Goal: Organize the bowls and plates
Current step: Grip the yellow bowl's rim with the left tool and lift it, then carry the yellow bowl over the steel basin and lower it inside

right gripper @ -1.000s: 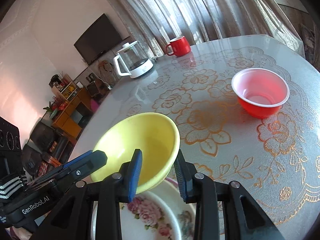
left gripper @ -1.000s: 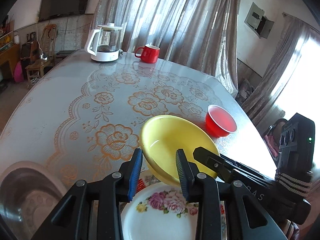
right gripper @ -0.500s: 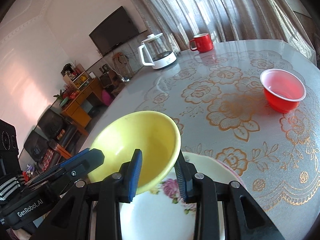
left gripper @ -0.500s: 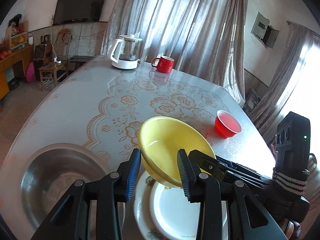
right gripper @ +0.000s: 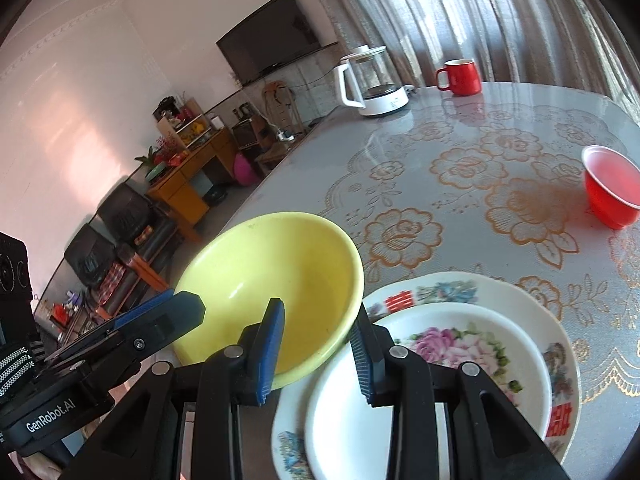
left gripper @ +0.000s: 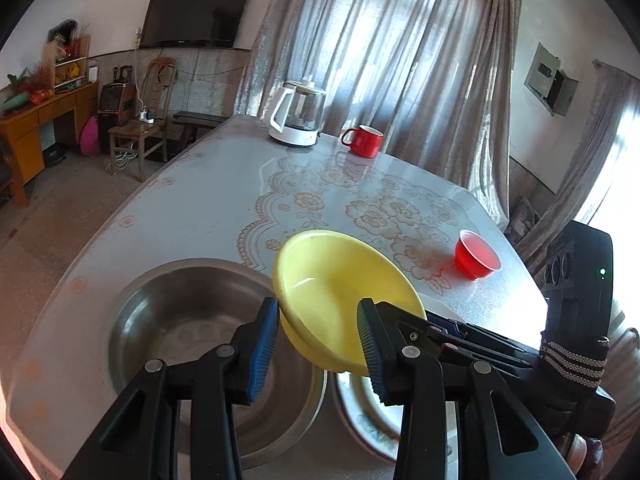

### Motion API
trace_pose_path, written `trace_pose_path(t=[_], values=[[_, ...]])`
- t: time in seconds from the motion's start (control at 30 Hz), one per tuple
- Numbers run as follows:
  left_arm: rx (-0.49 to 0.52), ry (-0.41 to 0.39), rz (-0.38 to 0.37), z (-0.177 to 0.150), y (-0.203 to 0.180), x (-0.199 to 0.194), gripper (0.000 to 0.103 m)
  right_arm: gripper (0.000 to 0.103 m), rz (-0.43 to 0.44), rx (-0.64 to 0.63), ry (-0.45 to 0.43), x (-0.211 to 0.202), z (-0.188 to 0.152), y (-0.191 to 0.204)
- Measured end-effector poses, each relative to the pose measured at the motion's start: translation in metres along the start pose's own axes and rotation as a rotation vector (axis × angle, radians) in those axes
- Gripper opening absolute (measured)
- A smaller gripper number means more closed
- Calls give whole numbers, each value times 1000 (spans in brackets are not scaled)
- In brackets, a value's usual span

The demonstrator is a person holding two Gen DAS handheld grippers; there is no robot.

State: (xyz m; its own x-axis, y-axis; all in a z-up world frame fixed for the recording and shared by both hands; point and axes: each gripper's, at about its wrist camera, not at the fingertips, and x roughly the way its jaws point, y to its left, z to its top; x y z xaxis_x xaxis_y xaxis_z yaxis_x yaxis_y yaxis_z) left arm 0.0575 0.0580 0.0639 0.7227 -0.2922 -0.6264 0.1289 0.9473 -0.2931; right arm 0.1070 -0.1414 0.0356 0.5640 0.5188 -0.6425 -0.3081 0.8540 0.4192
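Right wrist view shows my right gripper point(right gripper: 318, 344) pinching the yellow bowl point(right gripper: 276, 288) by its near rim, lifted and tilted so it clears the stacked plates point(right gripper: 460, 344). My left gripper point(left gripper: 316, 344) hangs spread, gripping nothing, above the steel basin point(left gripper: 180, 320).

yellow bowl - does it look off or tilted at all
Yes. The yellow bowl is off the table, tilted, with both grippers' fingers straddling its rim, over the steel basin and plates. No spill or damage shows.
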Motion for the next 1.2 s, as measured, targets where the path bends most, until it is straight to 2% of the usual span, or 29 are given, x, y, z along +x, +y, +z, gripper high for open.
trace_pose_path(t=[0.37,1.2], values=[[-45,-4,44,-11,30,-12,40,32,24,-63,51,19,-8,31],[-131,28,64,-29,73,-14,40,32,55,-123,126,48,-20,56]])
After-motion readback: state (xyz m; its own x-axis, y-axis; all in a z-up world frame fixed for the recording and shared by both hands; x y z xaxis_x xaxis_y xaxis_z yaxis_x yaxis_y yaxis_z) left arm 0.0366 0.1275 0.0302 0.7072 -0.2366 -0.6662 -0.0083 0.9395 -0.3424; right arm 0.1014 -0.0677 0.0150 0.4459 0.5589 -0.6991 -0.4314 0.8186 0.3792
